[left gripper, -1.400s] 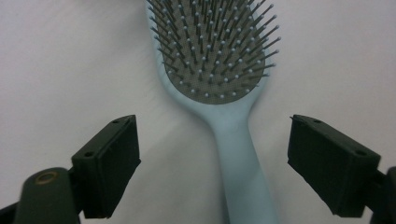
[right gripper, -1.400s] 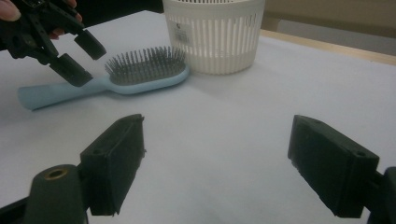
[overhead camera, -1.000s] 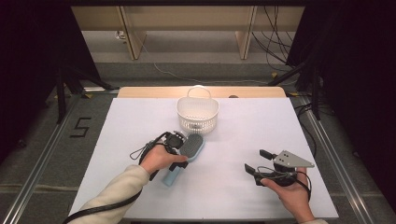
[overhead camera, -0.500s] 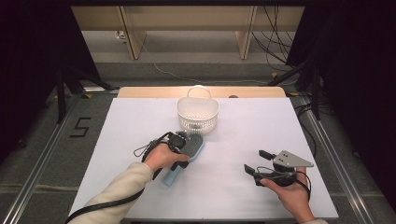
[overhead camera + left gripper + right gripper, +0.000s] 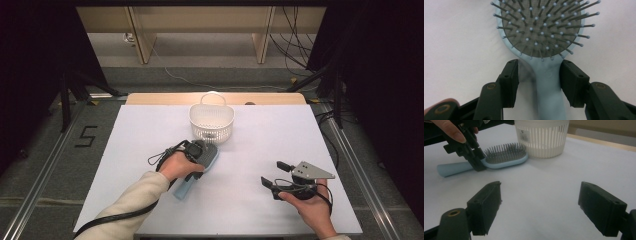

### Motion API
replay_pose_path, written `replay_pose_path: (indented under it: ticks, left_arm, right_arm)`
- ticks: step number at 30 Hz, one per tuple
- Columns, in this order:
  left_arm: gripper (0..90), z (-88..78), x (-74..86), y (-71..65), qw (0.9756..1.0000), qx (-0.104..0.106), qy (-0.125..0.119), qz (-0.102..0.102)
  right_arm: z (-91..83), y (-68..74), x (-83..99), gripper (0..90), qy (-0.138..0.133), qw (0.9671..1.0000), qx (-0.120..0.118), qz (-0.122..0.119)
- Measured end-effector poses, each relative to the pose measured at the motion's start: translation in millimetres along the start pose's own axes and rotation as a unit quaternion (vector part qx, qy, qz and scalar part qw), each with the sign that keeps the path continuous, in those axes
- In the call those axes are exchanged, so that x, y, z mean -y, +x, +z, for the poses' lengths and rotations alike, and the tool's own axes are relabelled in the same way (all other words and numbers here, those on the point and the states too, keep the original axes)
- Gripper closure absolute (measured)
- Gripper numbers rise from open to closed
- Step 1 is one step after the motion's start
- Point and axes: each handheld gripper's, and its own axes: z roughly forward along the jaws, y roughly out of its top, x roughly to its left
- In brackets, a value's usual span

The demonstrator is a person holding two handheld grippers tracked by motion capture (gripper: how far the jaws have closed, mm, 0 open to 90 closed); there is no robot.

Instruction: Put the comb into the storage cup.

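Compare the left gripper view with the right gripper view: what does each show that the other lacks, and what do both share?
Left gripper view alone: the left hand-held gripper from behind, its jaws straddling the hairbrush neck, a gap visible on one side. Right gripper view alone: the white basket, the right hand-held gripper open over bare table, and a hand. Both: the blue hairbrush, bristles up.

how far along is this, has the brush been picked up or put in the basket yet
Nothing looks finished: the brush lies flat on the table, bristles up, beside the basket, not in it. In hand: the left tongs straddle its neck, jaws apart, with a gap showing on one side. Left, likely: closing, lifting, and perhaps moving it to the basket. The right tongs wait open, holding nothing.
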Motion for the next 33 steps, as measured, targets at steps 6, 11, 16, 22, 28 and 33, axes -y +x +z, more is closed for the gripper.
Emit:
replay_pose_path:
  ticks: [6, 11, 16, 22, 28, 33]
  left_arm:
    - [55.2, 0.1, -3.1, 0.0, 1.0000, 0.004, 0.006, -0.003]
    - [58.2, 0.1, -4.4, -2.3, 0.9999, 0.001, 0.011, -0.005]
    - [60.3, -0.1, -3.9, -2.4, 0.9999, 0.001, 0.011, -0.012]
    - [62.5, -0.6, -3.3, -1.8, 0.9997, 0.004, 0.012, -0.019]
    - [65.3, -0.9, -2.9, -2.0, 0.9996, 0.002, 0.013, -0.024]
    - [66.5, -1.2, -2.0, 0.2, 0.9996, 0.008, 0.011, -0.025]
  right_arm:
    - [-0.5, -0.3, 0.0, 19.3, 0.000, 1.0000, 0.001, 0.001]
    - [-0.2, -0.2, 0.1, 19.3, 0.001, 1.0000, 0.000, 0.001]
    - [-0.2, -0.3, 0.2, 19.3, 0.001, 1.0000, 0.000, 0.000]
    - [-0.4, -0.2, 0.1, 19.4, 0.001, 1.0000, 0.000, 0.000]
    - [-0.3, -0.4, 0.3, 19.4, 0.002, 1.0000, 0.001, 0.000]
    - [-0.4, -0.2, 0.3, 19.4, 0.002, 1.0000, 0.001, 0.000]
